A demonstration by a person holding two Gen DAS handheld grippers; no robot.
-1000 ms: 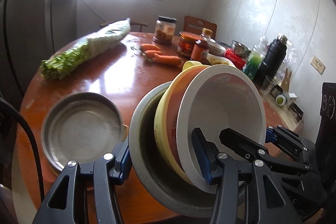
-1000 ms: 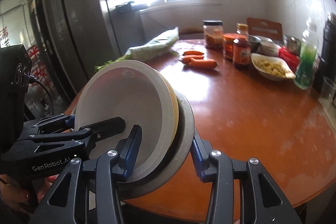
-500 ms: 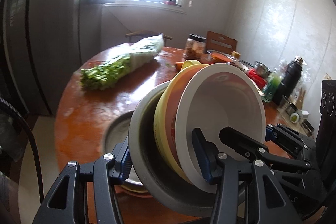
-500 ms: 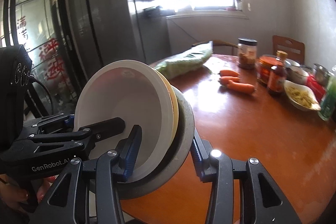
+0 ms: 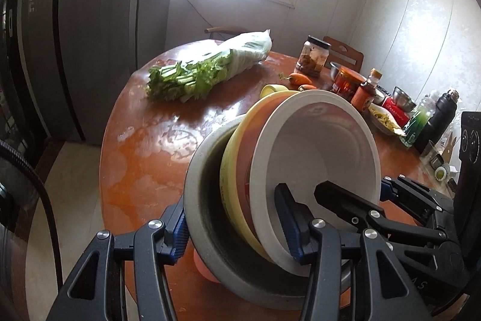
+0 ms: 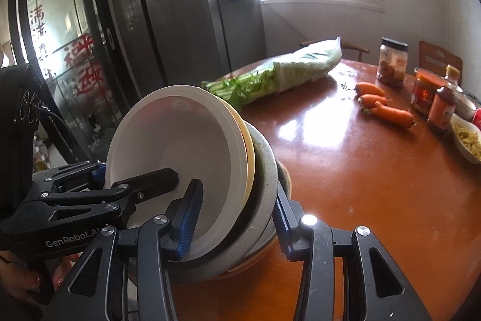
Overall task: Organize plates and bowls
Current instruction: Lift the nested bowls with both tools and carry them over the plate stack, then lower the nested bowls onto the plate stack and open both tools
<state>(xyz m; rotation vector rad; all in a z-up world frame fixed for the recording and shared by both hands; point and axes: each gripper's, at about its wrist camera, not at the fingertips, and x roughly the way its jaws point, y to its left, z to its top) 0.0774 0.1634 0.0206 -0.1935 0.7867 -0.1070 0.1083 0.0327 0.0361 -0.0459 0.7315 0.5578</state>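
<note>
While both tools (image 5: 236, 229) (image 6: 233, 217) pinch the bowl stack's (image 5: 318, 158) rims, bare table (image 6: 375, 185) lies ahead.

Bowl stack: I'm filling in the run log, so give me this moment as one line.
held: nested stack, white bowl in yellow bowl in grey metal bowl | left gripper: clamped on stack | right gripper: clamped on stack | tilted above round wooden table
</note>
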